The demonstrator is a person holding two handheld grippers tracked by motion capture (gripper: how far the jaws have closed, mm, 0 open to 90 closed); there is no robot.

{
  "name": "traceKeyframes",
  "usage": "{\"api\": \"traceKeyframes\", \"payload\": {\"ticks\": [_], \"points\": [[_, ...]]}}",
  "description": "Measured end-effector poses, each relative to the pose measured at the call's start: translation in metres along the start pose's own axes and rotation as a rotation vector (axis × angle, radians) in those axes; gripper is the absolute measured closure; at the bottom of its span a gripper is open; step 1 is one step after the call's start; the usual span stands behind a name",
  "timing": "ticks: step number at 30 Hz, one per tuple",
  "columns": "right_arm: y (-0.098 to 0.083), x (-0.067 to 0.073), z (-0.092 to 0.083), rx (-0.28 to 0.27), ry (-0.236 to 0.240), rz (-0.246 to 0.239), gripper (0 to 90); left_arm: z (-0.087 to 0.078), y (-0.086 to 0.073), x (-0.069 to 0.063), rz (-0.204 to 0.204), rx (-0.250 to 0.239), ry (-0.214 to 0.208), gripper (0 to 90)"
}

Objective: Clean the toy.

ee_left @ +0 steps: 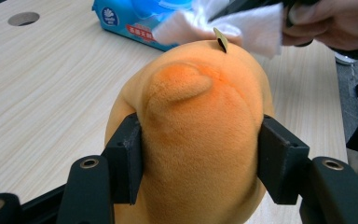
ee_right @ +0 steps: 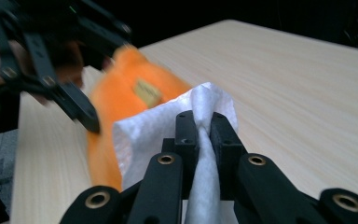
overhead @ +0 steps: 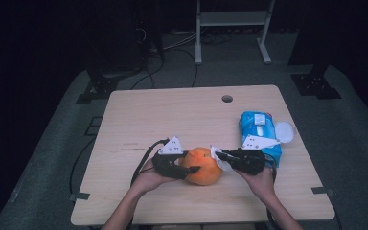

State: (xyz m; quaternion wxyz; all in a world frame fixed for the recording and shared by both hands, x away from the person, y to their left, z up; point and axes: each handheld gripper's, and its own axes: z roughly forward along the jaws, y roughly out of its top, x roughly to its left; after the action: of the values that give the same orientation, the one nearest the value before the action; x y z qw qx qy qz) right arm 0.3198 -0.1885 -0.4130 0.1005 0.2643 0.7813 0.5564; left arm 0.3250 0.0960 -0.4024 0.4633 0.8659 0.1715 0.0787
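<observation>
An orange plush toy (overhead: 202,166) is at the table's near middle, between both hands. My left gripper (overhead: 191,161) comes from the left and is shut on it; in the left gripper view the two pads press into the plush toy (ee_left: 200,93) on either side. My right gripper (overhead: 223,154) reaches in from the right, shut on a white wipe (overhead: 224,165). In the right gripper view the wipe (ee_right: 205,105) is pinched between the jaws of my right gripper (ee_right: 204,135) and lies against the toy (ee_right: 126,93). The wipe (ee_left: 256,25) touches the toy's far end, by a small tag.
A blue pack of wipes (overhead: 258,129) lies at the table's right side, behind my right hand, with a white round lid (overhead: 284,132) beside it. The wooden table (overhead: 172,110) has a cable hole (overhead: 227,98) near its far edge. Dark floor and stands surround the table.
</observation>
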Motion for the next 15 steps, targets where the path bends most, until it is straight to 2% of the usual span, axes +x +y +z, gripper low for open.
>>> {"api": "traceKeyframes", "payload": {"ticks": [4, 8, 12, 15], "points": [[0.013, 0.015, 0.002, -0.025, 0.024, -0.048, 82.6, 0.0, 0.003, -0.004, 0.013, 0.006, -0.003, 40.8], [0.025, 0.029, 0.008, -0.046, 0.051, -0.099, 82.5, 0.006, 0.004, -0.008, 0.021, 0.01, -0.009, 40.7], [0.024, 0.037, 0.019, -0.002, 0.028, -0.167, 82.6, 0.01, 0.003, -0.008, 0.024, 0.017, -0.004, 37.2], [0.018, 0.033, 0.019, 0.014, 0.016, -0.15, 82.8, 0.013, 0.001, -0.006, 0.006, 0.003, -0.017, 26.9]]}}
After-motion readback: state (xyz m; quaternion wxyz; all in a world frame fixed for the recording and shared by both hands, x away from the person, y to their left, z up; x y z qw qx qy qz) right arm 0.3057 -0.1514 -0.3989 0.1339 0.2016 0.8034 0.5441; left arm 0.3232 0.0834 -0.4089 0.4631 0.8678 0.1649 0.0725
